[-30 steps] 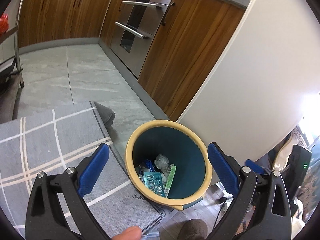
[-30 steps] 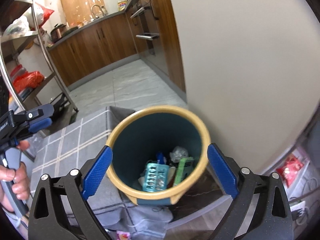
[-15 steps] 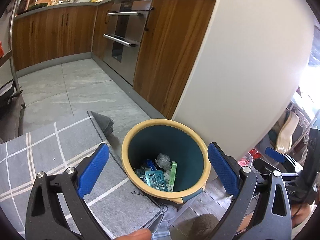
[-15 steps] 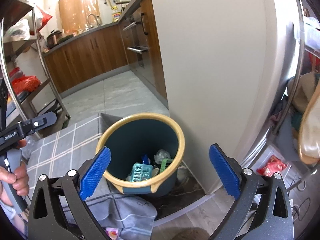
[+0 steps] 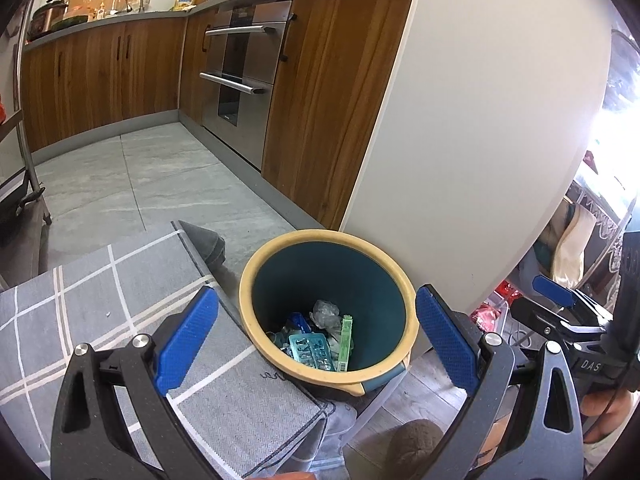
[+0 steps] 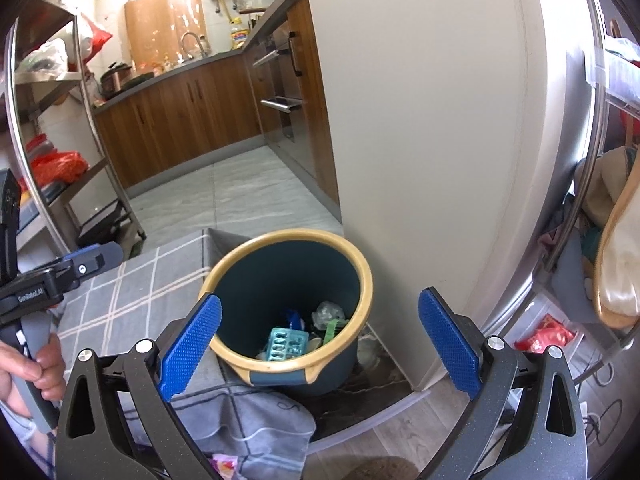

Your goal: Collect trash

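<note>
The left gripper (image 5: 316, 336) has its blue pads spread wide apart with nothing between them, and it hangs above a trash bin (image 5: 400, 280) whose yellow rim shows in the gap. The right gripper (image 6: 318, 338) is likewise spread wide and holds nothing, with the same bin (image 6: 362, 276) framed between its pads.

In the left wrist view the bin sits at about 6 o'clock, dark teal inside, just beside a tall white appliance wall (image 5: 480, 120) at 2 o'clock. At the bottom of the bin lie a teal blister pack (image 5: 312, 350), a green strip (image 5: 345, 342) and a crumpled clear wrapper (image 5: 326, 314). A grey checked cloth (image 5: 100, 280) spreads at 8 o'clock, its edge touching the bin's side. Wooden cabinets (image 5: 100, 80) and an oven (image 5: 240, 84) stand at 11 to 12 o'clock.

In the right wrist view, a hand (image 6: 28, 376) at 8 o'clock grips the other gripper's handle, and a red packet (image 6: 546, 336) lies on the floor at 4 o'clock.
</note>
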A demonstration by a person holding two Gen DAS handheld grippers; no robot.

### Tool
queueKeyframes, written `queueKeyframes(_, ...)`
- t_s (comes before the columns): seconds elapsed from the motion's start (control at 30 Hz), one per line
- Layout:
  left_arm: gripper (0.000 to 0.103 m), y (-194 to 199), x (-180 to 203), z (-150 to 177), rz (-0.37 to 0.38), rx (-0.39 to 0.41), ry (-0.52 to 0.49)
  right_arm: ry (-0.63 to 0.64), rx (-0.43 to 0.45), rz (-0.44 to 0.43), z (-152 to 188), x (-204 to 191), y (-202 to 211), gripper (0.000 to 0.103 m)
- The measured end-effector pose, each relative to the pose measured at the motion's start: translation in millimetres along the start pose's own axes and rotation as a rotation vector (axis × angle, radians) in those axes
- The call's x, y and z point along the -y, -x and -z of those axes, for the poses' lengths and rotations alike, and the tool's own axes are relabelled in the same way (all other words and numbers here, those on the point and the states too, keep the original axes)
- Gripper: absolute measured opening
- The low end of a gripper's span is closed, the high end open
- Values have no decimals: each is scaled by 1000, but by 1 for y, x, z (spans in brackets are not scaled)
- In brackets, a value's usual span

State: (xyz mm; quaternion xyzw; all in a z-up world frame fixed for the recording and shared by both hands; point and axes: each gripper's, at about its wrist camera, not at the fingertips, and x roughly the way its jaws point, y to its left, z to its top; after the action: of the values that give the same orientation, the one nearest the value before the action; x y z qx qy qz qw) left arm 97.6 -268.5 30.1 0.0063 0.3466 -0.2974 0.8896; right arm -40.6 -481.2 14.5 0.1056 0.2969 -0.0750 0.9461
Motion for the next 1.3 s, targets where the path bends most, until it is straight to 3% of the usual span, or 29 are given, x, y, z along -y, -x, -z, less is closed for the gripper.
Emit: queueKeyframes(1.3, 97, -2, 2, 10, -5, -28, -7, -10, 0, -64, 1, -1, 2, 98)
